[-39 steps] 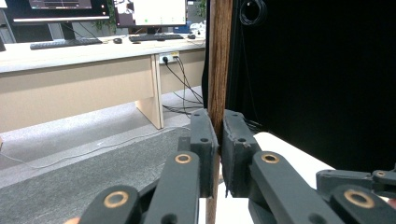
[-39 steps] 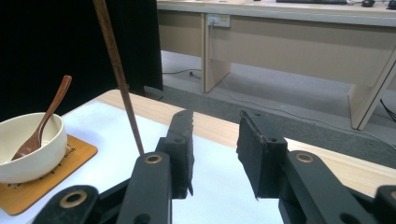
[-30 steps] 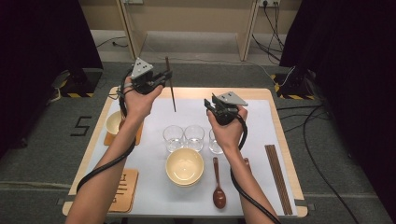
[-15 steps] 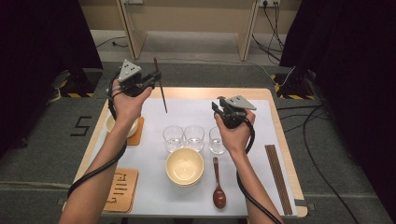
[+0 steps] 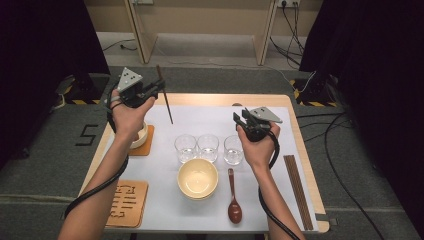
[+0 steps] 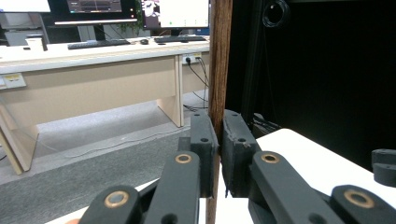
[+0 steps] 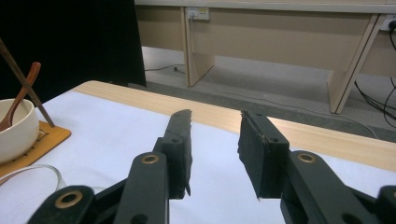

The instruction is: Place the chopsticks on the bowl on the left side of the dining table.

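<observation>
My left gripper (image 5: 158, 90) hovers over the table's far left corner, shut on a dark wooden chopstick (image 5: 168, 108) that slants down toward the white mat. In the left gripper view the chopstick (image 6: 219, 70) stands upright, pinched between the two pads of the gripper (image 6: 219, 140). My right gripper (image 5: 240, 118) hangs above the mat behind the right-hand glass (image 5: 233, 149), open. In the right gripper view the jaws of that gripper (image 7: 215, 156) stand apart with nothing between them.
Three clear glasses (image 5: 207, 146) stand in a row mid-table, with a yellow bowl (image 5: 198, 178) and a brown spoon (image 5: 234, 200) in front. A white bowl (image 7: 16, 130) holding a spoon sits on a coaster (image 5: 148, 145) at left. Chopsticks (image 5: 297, 192) lie at right, a wooden trivet (image 5: 127, 202) front left.
My left hand has carried the chopstick to the left, toward the table's far left corner. My right hand has drifted a little to the right and nearer.
</observation>
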Demonstrator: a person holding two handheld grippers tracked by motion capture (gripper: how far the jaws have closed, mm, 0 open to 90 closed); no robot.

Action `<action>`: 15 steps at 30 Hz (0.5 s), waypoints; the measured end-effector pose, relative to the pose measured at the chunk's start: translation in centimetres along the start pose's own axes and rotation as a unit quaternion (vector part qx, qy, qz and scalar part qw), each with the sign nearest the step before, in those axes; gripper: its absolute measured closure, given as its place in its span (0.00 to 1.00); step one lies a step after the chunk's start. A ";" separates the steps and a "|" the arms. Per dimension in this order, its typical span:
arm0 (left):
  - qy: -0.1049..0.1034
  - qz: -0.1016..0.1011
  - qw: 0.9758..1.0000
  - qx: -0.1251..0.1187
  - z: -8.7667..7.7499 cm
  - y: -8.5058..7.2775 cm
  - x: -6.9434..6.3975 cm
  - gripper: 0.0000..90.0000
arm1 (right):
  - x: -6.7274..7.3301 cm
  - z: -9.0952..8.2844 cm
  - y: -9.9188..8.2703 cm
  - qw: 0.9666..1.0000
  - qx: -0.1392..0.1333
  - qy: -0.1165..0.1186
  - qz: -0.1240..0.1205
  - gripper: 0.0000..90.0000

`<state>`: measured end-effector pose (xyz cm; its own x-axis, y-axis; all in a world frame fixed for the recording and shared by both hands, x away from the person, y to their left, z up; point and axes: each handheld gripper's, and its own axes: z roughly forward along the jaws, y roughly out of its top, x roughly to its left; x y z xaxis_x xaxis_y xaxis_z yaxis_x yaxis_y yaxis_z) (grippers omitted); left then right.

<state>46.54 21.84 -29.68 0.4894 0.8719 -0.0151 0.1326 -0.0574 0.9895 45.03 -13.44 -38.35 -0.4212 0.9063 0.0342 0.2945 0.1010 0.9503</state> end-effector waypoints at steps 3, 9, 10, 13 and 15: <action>0.002 0.000 1.000 0.000 -0.5 -0.1 0.1 0.93 | -0.4 -0.3 -0.3 1.000 0.000 -0.003 0.003 0.72; 0.005 -0.002 1.000 0.001 -1.4 -0.6 0.5 0.93 | -0.9 -0.9 -0.9 1.000 -0.001 -0.008 0.007 0.71; 0.005 -0.003 1.000 0.001 -1.5 -0.7 0.5 0.93 | -1.0 -1.0 -1.1 1.000 -0.002 -0.009 0.007 0.71; 0.006 -0.007 1.000 0.001 -2.1 -1.1 0.7 0.93 | -1.2 -1.4 -1.5 1.000 -0.004 -0.011 0.010 0.71; 0.009 -0.006 1.000 0.001 -2.6 -1.2 0.9 0.93 | -1.5 -1.6 -1.8 1.000 -0.005 -0.013 0.013 0.71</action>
<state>44.59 23.92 -30.49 0.4722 0.8812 -0.0243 0.1407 -0.0481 0.9889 43.75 -15.58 -39.59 -0.3916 0.9187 0.0511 0.2969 0.0736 0.9521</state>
